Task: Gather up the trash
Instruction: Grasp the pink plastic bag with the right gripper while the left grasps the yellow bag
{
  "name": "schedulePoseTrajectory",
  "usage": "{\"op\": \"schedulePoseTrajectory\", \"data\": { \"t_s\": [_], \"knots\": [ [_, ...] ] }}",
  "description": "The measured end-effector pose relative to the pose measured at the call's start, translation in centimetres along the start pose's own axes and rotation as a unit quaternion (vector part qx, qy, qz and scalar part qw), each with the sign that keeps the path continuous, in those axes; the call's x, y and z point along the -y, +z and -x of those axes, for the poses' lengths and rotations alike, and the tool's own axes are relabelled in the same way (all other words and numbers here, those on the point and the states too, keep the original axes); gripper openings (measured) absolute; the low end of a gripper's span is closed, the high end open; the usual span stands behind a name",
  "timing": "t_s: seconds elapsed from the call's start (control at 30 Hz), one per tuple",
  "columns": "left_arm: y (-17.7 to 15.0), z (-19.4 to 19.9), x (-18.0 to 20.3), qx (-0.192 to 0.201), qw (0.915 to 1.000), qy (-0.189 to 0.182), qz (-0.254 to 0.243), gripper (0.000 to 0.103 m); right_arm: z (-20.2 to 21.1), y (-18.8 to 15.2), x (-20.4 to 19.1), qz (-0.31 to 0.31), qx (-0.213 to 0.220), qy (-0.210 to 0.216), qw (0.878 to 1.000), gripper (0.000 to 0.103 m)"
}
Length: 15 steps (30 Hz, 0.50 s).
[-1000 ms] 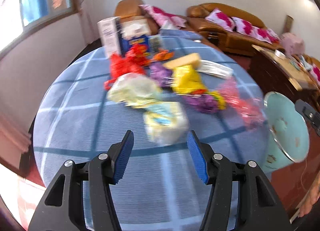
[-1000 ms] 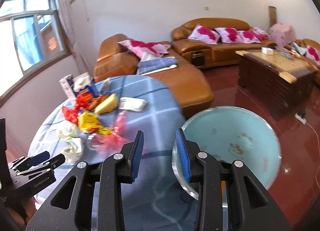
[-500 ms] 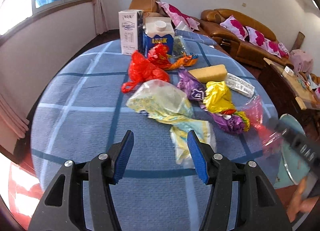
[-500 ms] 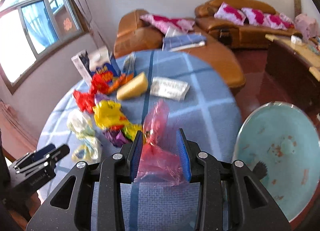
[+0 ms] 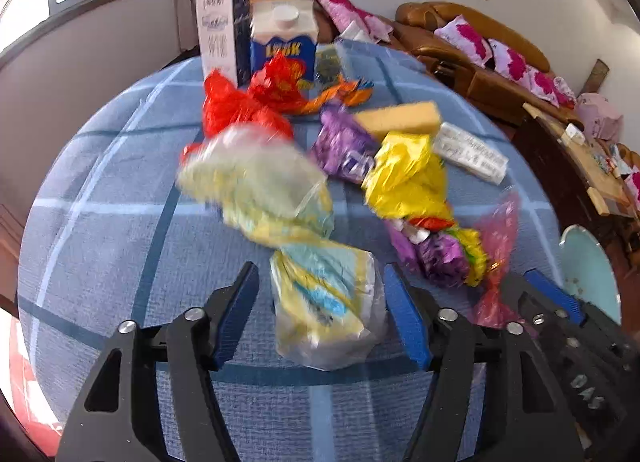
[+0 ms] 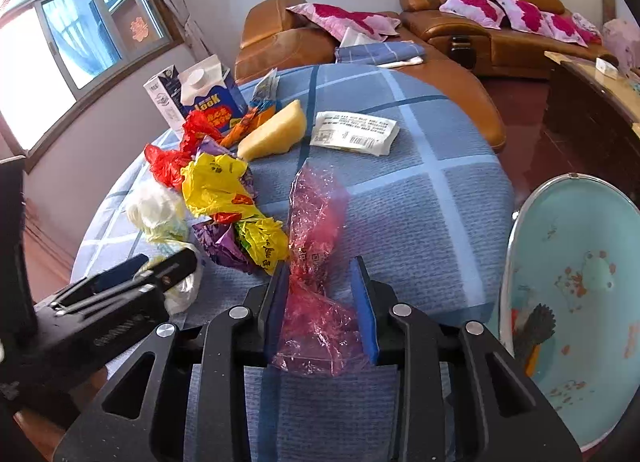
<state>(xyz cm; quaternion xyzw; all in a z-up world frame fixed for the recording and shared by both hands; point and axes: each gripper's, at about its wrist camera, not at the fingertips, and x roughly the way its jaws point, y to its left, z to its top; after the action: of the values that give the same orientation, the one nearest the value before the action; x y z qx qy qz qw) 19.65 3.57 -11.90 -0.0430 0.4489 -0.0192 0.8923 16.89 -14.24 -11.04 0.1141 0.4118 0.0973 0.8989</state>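
On the blue checked tablecloth (image 6: 420, 213), nearest to farthest from the grippers:

Right gripper (image 6: 322, 306): jaws are closing around a pink cellophane wrapper (image 6: 316, 229); the left pad is touching the crumpled film, the right pad is standing just off it.

Left gripper (image 5: 320, 314): jaws are opening and standing astride a pale yellow-and-blue plastic bag (image 5: 328, 302); neither pad is pressing on it.

Enamel basin (image 6: 576, 302): pale blue, sitting beside the tablecloth's right edge, below table level, tilted toward the camera.

Trash heap: lying left of the pink cellophane wrapper on the tablecloth; a yellow bag (image 6: 216, 185), purple foil (image 6: 224, 242) and a red bag (image 6: 168, 161) are crowding together, touching.

Yellow sponge (image 6: 276, 133): lying beyond the heap, near the tablecloth's middle.

White printed packet (image 6: 356, 133): lying flat, just right of the yellow sponge.

Blue milk carton (image 6: 208, 93): standing upright at the tablecloth's far left edge, a white box (image 6: 162, 97) standing beside it.

Brown sofa (image 6: 480, 21): standing beyond the tablecloth, pink-flowered cushions (image 6: 472, 5) lying on it.
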Motion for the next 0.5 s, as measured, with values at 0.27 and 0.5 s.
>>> {"op": "schedulePoseTrajectory", "data": {
  "t_s": [0.27,0.5],
  "knots": [
    [0.0,-0.3,-1.7,-0.004,0.9998,0.001,0.018,0.029,-0.3,-0.3,-0.4,-0.001,-0.006,0.016,1.0,0.032],
    [-0.5,1.6,-2.5,0.021,0.9997,0.012,-0.001,0.027,0.5,-0.5,-1.6,0.021,0.006,0.023,0.999,0.007]
  ]
}}
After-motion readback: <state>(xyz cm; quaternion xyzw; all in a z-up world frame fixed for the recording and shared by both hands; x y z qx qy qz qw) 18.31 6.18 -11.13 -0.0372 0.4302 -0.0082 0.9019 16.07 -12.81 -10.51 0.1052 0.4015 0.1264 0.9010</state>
